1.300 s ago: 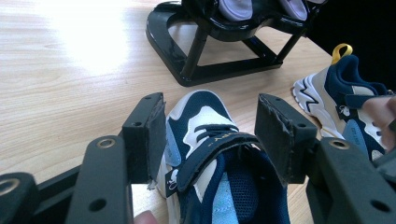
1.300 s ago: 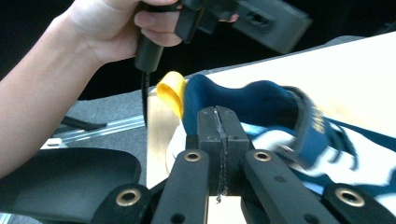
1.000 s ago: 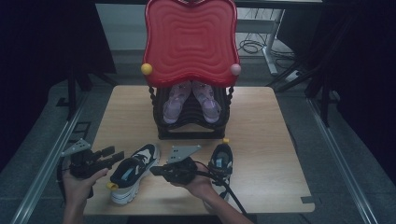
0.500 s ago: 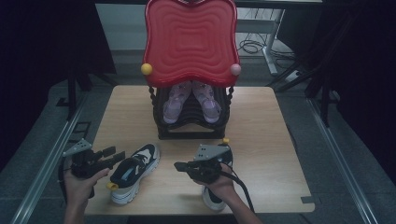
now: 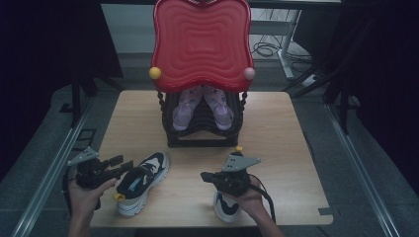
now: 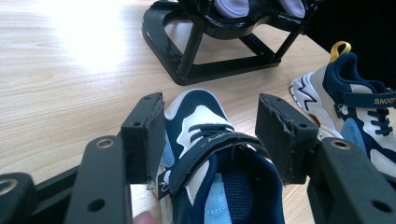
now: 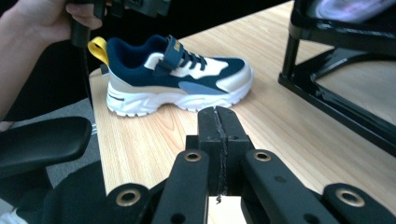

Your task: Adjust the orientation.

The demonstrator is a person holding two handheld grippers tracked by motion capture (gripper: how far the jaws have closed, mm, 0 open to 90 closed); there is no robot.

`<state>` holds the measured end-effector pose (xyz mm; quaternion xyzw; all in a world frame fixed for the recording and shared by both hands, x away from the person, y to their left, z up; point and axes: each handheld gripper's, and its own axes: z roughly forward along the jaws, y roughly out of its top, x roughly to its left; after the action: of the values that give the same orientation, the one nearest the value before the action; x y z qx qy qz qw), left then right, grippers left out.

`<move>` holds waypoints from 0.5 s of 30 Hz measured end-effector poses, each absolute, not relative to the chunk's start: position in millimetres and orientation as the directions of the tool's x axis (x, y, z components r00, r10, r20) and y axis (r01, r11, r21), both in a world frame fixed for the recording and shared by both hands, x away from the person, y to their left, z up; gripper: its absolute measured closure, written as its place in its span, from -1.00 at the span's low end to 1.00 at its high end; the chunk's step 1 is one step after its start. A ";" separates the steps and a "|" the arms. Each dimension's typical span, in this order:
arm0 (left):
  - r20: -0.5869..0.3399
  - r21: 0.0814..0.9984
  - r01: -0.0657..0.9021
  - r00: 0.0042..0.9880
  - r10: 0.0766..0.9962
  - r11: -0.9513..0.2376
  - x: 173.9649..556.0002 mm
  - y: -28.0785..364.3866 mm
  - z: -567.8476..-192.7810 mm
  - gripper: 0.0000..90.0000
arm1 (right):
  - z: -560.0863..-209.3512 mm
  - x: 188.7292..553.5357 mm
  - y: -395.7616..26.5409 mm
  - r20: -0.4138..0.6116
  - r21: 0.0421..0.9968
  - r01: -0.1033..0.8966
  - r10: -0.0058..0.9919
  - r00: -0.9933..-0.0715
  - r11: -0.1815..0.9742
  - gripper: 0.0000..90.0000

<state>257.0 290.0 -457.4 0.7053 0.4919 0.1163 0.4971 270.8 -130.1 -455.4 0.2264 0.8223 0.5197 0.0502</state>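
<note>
The left hand-held gripper (image 5: pixel 118 163) stands spread, its pads on either side of the navy-and-white child's sneaker with a yellow heel loop (image 5: pixel 140 180) on the wooden desk (image 5: pixel 281 128). The right hand-held gripper (image 5: pixel 206 177), pressed together and empty, hovers over the matching second sneaker (image 5: pixel 226 207).

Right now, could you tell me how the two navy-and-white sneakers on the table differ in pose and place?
The left sneaker lies in the open, toe angled toward the black shoe rack, between the open left claw's pads. The right sneaker sits mostly under the right hand. Both stand upright on their soles.
</note>
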 end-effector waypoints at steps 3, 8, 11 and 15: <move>-0.324 0.815 0.579 0.489 0.810 -0.023 257.4 289.9 -457.6 -0.04 | -458.8 269.2 -137.5 0.157 0.871 0.334 0.439 -0.885 0.361 0.98; -0.322 0.815 0.579 0.490 0.810 -0.026 257.0 289.9 -457.7 -0.04 | -461.4 269.0 -148.3 0.158 0.867 0.348 0.466 -0.870 0.357 0.98; -0.320 0.815 0.579 0.490 0.810 -0.028 256.7 290.5 -457.8 -0.04 | -461.3 269.7 -151.6 0.160 0.867 0.353 0.474 -0.866 0.351 0.98; -0.319 0.816 0.578 0.491 0.811 -0.029 256.4 290.0 -456.6 -0.04 | -461.1 270.0 -153.2 0.158 0.867 0.353 0.479 -0.864 0.351 0.98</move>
<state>256.4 290.0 -456.6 0.7075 0.4906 0.1178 0.4948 270.0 -153.2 -461.1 0.2539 0.8195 0.5101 0.0614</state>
